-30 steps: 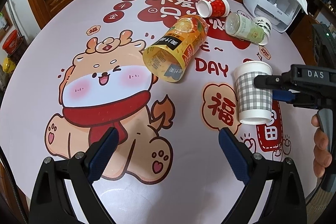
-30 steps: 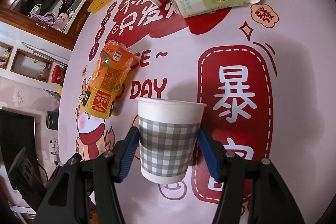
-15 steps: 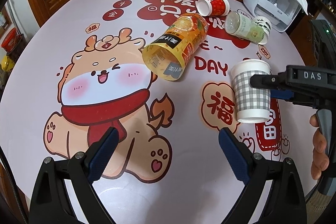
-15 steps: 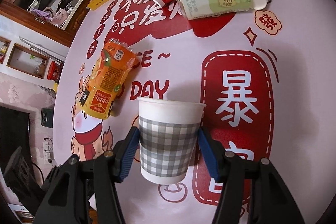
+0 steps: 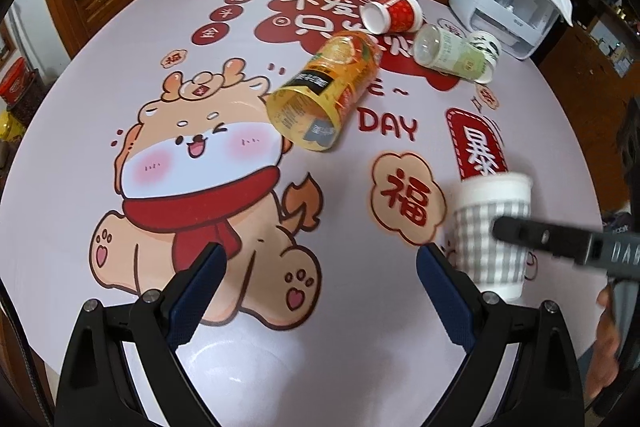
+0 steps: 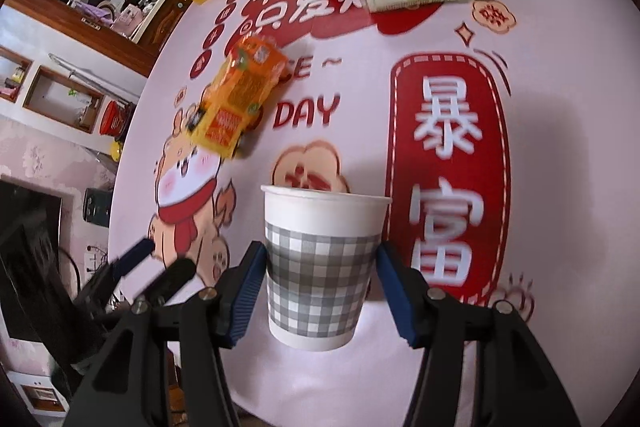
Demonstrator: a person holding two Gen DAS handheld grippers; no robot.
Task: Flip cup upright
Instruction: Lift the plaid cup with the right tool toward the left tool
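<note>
Grey-and-white checked paper cup [image 6: 320, 267] sits mouth-up between the blue pads of your right gripper [image 6: 322, 291], closed on its lower wall; its base looks to be off the round printed tablecloth [image 6: 560, 107], near the front edge, though I cannot tell for certain whether it touches. The left-wrist view shows the same cup [image 5: 490, 231] upright at the right side with the gripper arm across it, blurred. Your left gripper [image 5: 320, 283] is spread wide and holds nothing, hanging over the cartoon dog print. Judgement: the flip itself looks done; setting down and letting go is what remains. Main risk is the paper wall: squeeze harder and it buckles, and the cup may spring sideways on release. Second risk is release while the base is off the cloth or tilted; a light empty cup would likely tip and roll toward the table edge close by. Third, the pads sit low on a tapered wall, so a loose hold could let it slide down. Open evenly; a pad that drags would pull the cup over. The fallen orange printed can [image 5: 324, 99], red paper cup [image 5: 394, 15], pale green bottle [image 5: 448, 57] and white leaf-print cup [image 5: 486, 53] lie well apart from it, no collision worry there.
</note>
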